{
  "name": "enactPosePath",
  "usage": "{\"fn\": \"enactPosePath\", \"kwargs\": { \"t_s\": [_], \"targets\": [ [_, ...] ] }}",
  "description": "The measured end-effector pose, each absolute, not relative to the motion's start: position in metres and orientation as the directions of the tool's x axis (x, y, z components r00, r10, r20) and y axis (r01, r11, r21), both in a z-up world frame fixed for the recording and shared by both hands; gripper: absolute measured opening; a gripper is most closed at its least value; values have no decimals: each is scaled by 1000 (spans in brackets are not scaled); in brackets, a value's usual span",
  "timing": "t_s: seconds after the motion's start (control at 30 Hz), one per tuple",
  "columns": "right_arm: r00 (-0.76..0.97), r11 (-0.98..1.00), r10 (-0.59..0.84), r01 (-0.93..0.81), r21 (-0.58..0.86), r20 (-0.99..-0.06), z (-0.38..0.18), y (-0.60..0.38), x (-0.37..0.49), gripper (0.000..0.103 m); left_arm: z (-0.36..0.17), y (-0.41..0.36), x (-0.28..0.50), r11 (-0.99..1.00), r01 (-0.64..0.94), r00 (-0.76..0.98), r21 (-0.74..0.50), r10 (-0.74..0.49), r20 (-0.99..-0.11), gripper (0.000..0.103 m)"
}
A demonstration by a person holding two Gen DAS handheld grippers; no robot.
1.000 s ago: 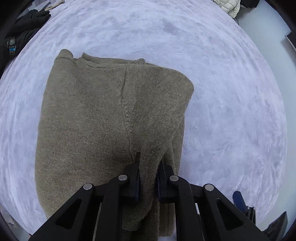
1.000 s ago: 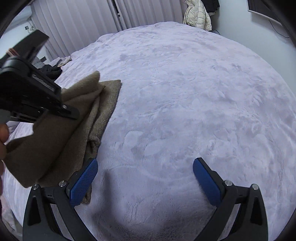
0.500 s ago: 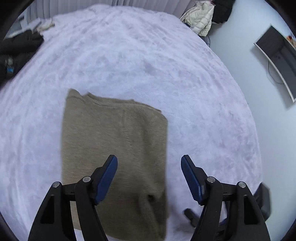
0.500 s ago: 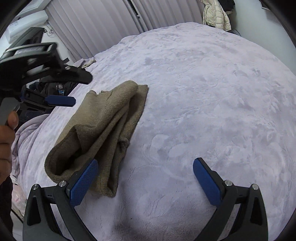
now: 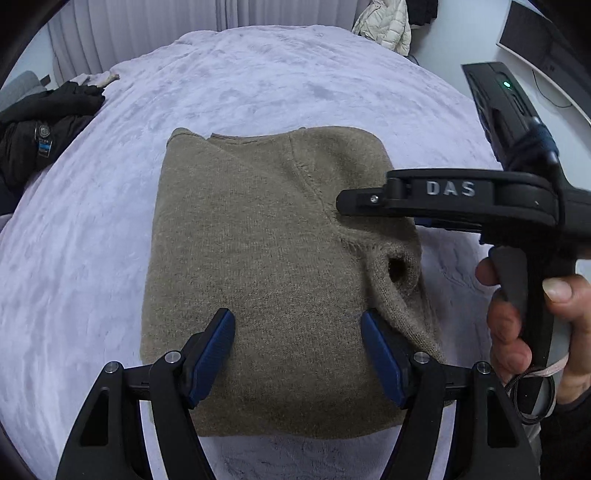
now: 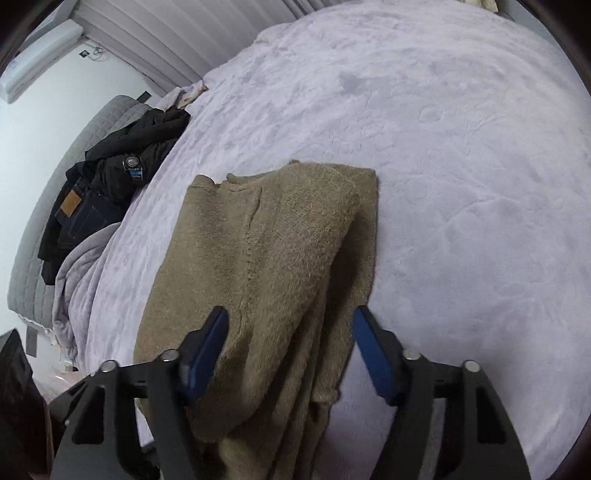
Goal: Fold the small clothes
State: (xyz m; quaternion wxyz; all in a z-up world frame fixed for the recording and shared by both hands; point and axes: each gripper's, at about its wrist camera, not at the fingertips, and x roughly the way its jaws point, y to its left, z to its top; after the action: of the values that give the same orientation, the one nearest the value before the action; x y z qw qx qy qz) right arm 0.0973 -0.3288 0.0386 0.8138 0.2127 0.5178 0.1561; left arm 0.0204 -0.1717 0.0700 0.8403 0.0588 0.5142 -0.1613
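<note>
In the left wrist view, the left gripper (image 5: 297, 354) is hovering over the near part of a folded olive-brown knit sweater (image 5: 258, 258), its blue-padded fingers (image 5: 210, 354) standing spread wide with nothing between them. The sweater is lying as a rough rectangle on the lavender plush bedspread (image 5: 110, 206), in the middle of the bed and closer to its near edge than to the far one. A cuff opening is showing as a dark hole at the sweater's right side. The right gripper (image 5: 354, 201) is reaching in from the right edge of the view over that same side, held by the right hand (image 5: 535, 325); from this side angle I cannot tell how its jaws are standing. A pile of black clothing (image 5: 40, 129) is sitting at the bed's far left edge, and a pale puffer jacket (image 5: 384, 26) is hanging beyond the far edge.

In the right wrist view, the right gripper (image 6: 288, 354) is hanging over the sweater (image 6: 258, 266), fingers (image 6: 373, 354) spread apart and gripping nothing. The sweater's thicker layered side is bunching between and below the fingers. The bedspread (image 6: 461, 184) is stretching away to the right. The black clothing (image 6: 122, 162), with jeans (image 6: 81, 214) tucked under it, is lying at the bed's left edge against a grey quilted headboard (image 6: 44, 206).
</note>
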Motion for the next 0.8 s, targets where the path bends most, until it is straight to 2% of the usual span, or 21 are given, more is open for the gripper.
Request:
{"fn": "enactPosePath", "kwargs": {
  "t_s": [0.03,0.07,0.1,0.13,0.2,0.3,0.37,0.43,0.5,0.57,0.6,0.7,0.77,0.8],
  "targets": [
    [405,860,475,-24,510,-781,33,-328,103,45,66,-174,22,942,331,419,-62,-206,-884,72],
    [406,868,460,-20,495,-790,31,-326,106,37,64,-174,23,942,329,414,-66,-207,-886,72],
    [417,878,444,-26,478,-793,33,-324,109,25,64,-174,23,942,328,415,-69,-210,-885,72],
    [434,879,441,-35,475,-785,39,-325,108,19,67,-173,23,941,329,418,-82,-223,-881,72],
    [473,872,462,-86,482,-751,58,-322,105,19,72,-171,24,936,329,421,-123,-262,-869,72],
    [523,921,384,-158,356,-761,79,-304,101,18,65,-168,32,933,302,386,-195,-307,-870,72],
    [527,932,358,-157,326,-771,74,-303,100,18,56,-173,32,934,316,395,-168,-291,-871,78],
    [491,947,316,-111,302,-812,51,-310,107,18,53,-180,29,930,344,410,-130,-273,-870,78],
    [477,932,351,-95,349,-806,35,-322,109,20,60,-179,26,920,368,408,-137,-293,-865,79],
    [491,921,373,-97,376,-787,39,-329,108,20,71,-168,30,901,381,387,-209,-361,-848,79],
    [505,924,368,-106,367,-781,45,-330,106,20,79,-157,35,896,370,396,-244,-390,-831,79],
    [546,939,335,-125,320,-768,61,-328,102,18,92,-126,58,923,290,449,-253,-364,-816,79],
    [581,941,326,-121,317,-746,71,-329,101,11,91,-107,76,938,233,448,-257,-338,-827,79],
    [584,944,314,-113,309,-749,71,-330,102,11,87,-102,82,940,220,430,-260,-332,-840,79]
  ]
}}
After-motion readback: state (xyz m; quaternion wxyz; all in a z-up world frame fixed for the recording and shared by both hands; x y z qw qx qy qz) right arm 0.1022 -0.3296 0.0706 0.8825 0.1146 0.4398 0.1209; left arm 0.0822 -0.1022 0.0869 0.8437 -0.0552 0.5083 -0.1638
